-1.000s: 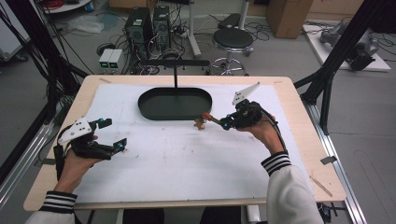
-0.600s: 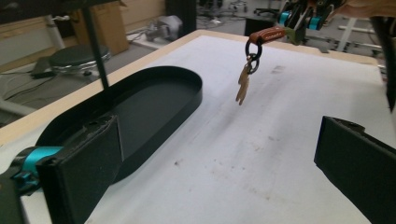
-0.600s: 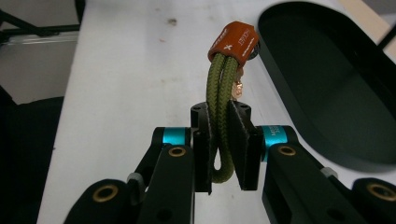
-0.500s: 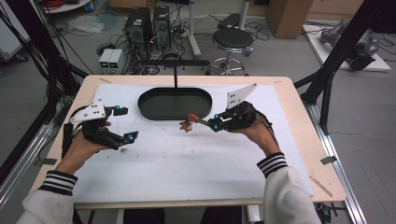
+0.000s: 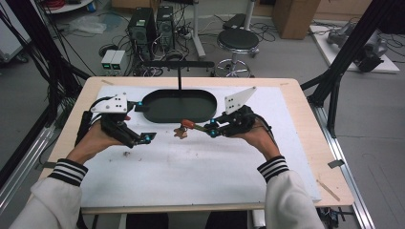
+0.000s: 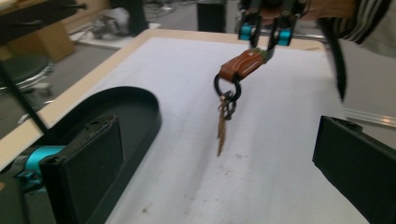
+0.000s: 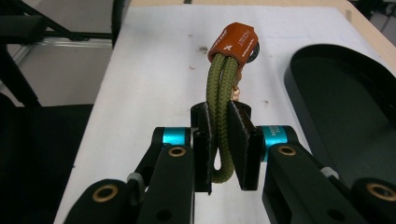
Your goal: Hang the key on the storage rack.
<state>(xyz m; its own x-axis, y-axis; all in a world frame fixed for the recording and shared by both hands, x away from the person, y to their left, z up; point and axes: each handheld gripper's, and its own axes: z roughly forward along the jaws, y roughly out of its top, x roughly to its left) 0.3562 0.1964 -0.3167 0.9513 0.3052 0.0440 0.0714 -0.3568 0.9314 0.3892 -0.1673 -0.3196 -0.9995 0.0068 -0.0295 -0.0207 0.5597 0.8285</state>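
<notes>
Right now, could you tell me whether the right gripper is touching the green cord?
Touching: in the right gripper view, the right gripper has its pads pressed on the green cord.

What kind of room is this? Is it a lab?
Probably a lab or workshop for recording handwork. Computer towers and loose cables sit on the floor beyond the table, black frame bars stand around it, and a stool waits nearby.

Both hands raised over the table, one gripper in each.
Left gripper (image 5: pixel 138 121): jaws spread wide, nothing between them, pointing right. Right gripper (image 5: pixel 209 130): jaws clamped together, pointing left toward the left gripper; forearms enter from below.
</notes>
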